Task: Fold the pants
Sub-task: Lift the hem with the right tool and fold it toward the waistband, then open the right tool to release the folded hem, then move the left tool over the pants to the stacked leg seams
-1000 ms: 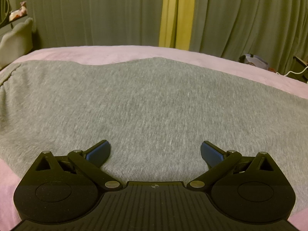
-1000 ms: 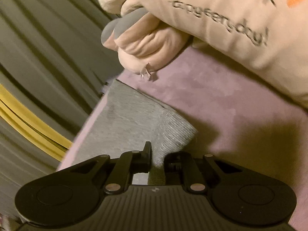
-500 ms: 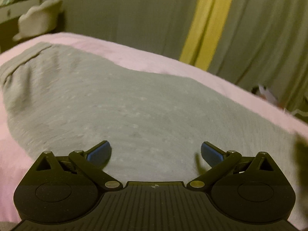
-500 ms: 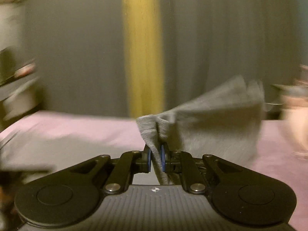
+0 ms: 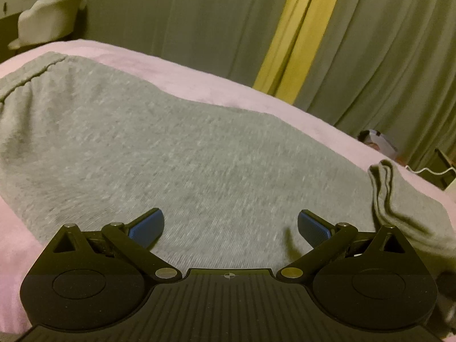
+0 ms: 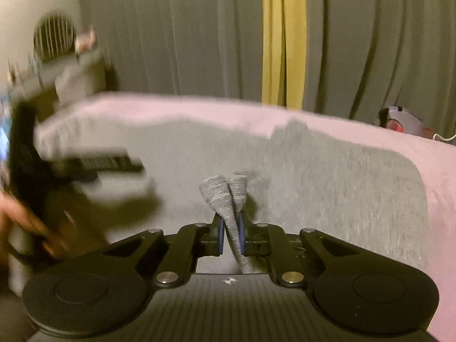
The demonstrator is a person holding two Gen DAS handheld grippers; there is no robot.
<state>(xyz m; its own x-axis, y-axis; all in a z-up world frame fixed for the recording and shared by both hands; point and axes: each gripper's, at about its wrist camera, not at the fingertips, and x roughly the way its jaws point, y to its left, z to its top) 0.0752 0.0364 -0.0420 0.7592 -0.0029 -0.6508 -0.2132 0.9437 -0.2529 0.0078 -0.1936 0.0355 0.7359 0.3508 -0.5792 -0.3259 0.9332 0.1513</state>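
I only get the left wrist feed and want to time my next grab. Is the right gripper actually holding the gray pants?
Observer: Yes. The right gripper is shut on a bunched ribbed edge of the gray pants.
Operator: Is that edge lifted off the pink blanket?
Observer: It stands up between the blue pads, above the flat fabric; the pink blanket shows to its right.
Operator: Does the right camera see my gripper?
Observer: A blurred dark shape at its left seems to be the left gripper; its jaws stand open.
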